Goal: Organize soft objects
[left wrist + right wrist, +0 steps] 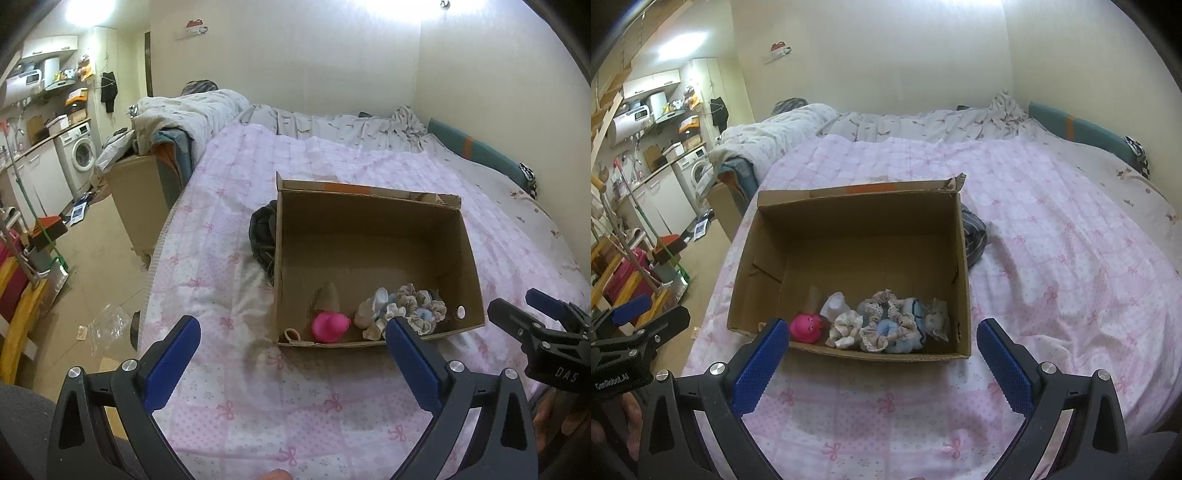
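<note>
The work surface is a bed (258, 406) covered by a pink quilt (1052, 240) printed with bows. Beyond the quilt lies a pale rumpled sheet (351, 125), and a heaped duvet (184, 114) sits at the far left corner. A teal cushion (476, 147) with an orange band runs along the right wall.

An open cardboard box (768, 229) rests on the quilt. The soft objects are grouped along its near wall: a pink toy (807, 326) at the left, a white sock (834, 304) beside it, and a cluster of scrunchies (882, 321) to the right. The rear of the box floor is bare. A dark garment (263, 236) lies on the quilt, touching the outside of the box at its far side wall.

The left gripper (293, 332) stands wide, nothing between its blue pads; the near wall of the box shows in the gap. The right gripper (882, 334) also stands wide and holds nothing. Both hover over the quilt just short of the box.

To the left, the room opens onto a tan floor (99, 258). A washing machine (81, 155) sits under a counter, with cluttered shelves (62, 88) above. A clear plastic bag (107, 325) lies on the floor.
</note>
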A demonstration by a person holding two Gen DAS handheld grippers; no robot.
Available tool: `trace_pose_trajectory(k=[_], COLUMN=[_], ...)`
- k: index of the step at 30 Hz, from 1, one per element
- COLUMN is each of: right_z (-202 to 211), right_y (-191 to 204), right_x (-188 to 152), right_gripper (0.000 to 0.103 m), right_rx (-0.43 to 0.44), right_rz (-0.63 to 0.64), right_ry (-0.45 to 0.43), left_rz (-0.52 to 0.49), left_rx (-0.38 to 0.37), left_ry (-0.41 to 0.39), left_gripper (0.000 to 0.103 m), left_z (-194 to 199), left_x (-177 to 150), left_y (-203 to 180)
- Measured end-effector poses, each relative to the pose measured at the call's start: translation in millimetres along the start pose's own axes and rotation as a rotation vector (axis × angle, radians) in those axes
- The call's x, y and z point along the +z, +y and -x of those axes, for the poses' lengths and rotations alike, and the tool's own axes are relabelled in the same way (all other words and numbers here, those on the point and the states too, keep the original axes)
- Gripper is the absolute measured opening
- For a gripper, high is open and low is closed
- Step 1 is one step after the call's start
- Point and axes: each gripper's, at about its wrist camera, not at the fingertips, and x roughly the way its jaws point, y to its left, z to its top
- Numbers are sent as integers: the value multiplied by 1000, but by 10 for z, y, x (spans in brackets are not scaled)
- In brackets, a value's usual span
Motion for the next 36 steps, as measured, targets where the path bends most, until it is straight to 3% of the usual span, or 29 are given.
trace_pose_trajectory(k=[36], right_z=[26], right_y=[1], right_x=[23], right_gripper=[103], right_rx=[-3], right_rz=[2], right_ry=[-8], left_rz=[22], left_rx=[-6], left_ry=[18], left_gripper=[100], left_z=[-23], left_x=[-14], left_y=[14])
